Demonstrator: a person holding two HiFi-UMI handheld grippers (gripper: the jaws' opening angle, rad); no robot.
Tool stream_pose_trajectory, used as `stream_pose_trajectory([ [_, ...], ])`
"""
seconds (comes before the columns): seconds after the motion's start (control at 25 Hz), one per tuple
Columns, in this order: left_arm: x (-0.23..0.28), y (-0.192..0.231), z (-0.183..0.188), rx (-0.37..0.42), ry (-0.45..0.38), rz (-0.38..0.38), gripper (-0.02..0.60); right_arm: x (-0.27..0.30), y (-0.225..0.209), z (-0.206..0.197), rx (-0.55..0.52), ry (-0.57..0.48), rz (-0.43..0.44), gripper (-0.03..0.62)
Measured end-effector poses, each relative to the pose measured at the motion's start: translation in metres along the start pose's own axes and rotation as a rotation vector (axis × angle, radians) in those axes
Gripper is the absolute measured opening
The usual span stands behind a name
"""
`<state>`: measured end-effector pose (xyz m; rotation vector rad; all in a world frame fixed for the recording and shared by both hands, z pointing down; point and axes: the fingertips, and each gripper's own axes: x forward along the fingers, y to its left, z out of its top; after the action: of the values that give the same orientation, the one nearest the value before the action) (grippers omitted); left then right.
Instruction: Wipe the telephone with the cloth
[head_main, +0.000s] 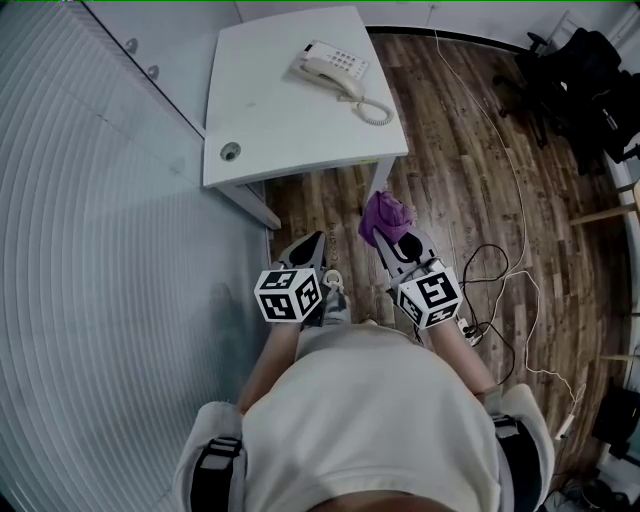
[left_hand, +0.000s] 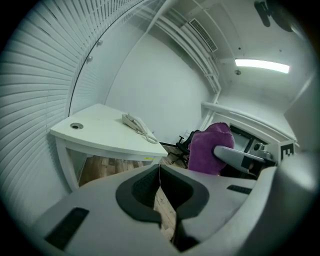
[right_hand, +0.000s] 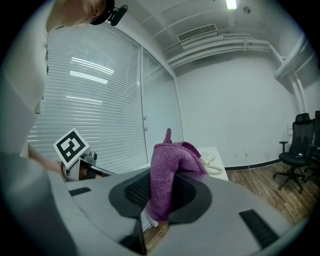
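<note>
A cream telephone (head_main: 331, 68) with a coiled cord lies on the far right part of a white table (head_main: 270, 120); it also shows in the left gripper view as the telephone (left_hand: 136, 125) and small in the right gripper view as the telephone (right_hand: 209, 162). My right gripper (head_main: 392, 238) is shut on a purple cloth (head_main: 383, 216), which bunches up out of its jaws as the cloth (right_hand: 168, 171). My left gripper (head_main: 308, 252) is shut with nothing in it, beside the right one, both short of the table's near edge. The cloth (left_hand: 210, 148) also appears at the right of the left gripper view.
A round cable hole (head_main: 230, 152) sits at the table's near left corner. Glass wall with blinds (head_main: 90, 230) runs along the left. Cables (head_main: 500, 270) lie on the wooden floor at right. Black office chairs (head_main: 580, 80) stand at far right.
</note>
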<state>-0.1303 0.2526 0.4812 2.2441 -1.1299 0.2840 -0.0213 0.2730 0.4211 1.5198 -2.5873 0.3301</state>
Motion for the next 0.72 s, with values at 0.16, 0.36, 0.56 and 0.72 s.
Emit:
stream_pose_trajectory([
  [0.16,0.016,0.009,0.011,0.0,0.001,-0.009,0.021,0.017,-0.011,0.005,-0.004,0.0,-0.005,0.083],
  [0.36,0.036,0.022,0.028,-0.003,0.003,-0.017,0.021,0.041,-0.025,0.015,-0.015,-0.006,-0.011,0.083],
  [0.56,0.054,0.033,0.051,-0.012,-0.008,-0.028,0.021,0.062,-0.036,0.028,-0.017,-0.015,-0.021,0.083],
  [0.72,0.071,0.048,0.062,-0.01,-0.007,-0.048,0.021,0.083,-0.043,0.026,-0.007,-0.016,-0.039,0.083],
])
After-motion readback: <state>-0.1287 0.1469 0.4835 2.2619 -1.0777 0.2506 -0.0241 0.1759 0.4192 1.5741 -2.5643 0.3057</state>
